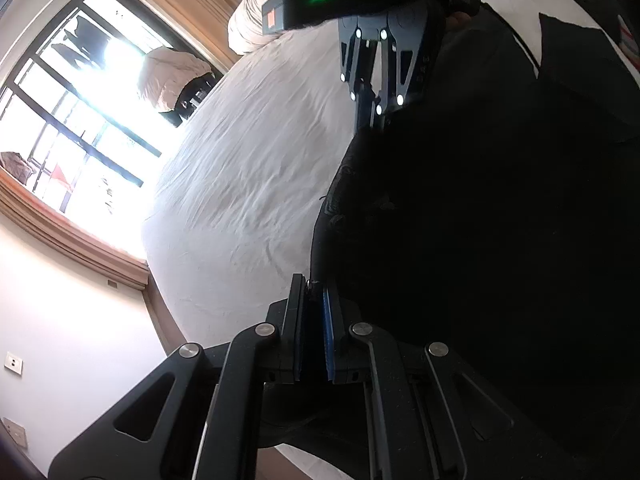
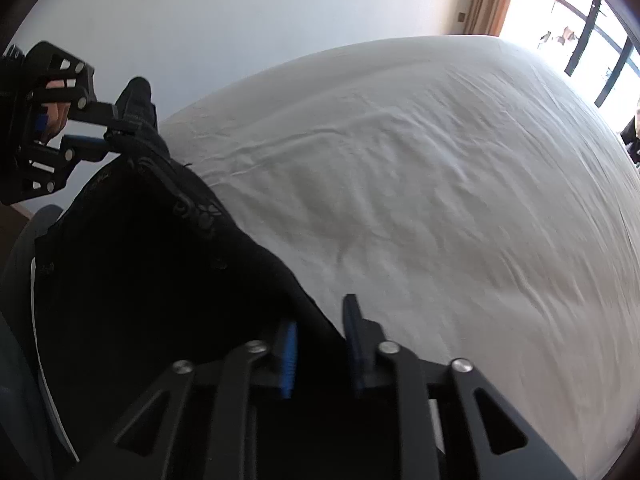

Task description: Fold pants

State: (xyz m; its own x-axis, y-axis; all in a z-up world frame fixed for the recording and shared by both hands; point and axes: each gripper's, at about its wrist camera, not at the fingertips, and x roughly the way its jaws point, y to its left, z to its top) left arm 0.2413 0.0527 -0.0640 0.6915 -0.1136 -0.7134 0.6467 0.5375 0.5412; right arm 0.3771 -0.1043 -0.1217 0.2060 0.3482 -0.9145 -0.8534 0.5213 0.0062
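Left wrist view: your left gripper (image 1: 314, 292) sits nearest, its jaws pressed together on a pinch of the black pants (image 1: 480, 240) at their edge. From there the dark cloth spreads up and to the right, lifted off the white bed sheet (image 1: 248, 168). Further off, your right gripper (image 1: 370, 120) points down into the same cloth. Beyond it lie a bundled duvet (image 1: 256, 20) and the bright window (image 1: 80, 100).

Right wrist view: your right gripper's jaws stand narrow, with the pants' edge running between them; whether the blue pads (image 2: 289, 360) press on the fabric, you cannot tell. The pants hang between both grippers, over the near edge of the bed.
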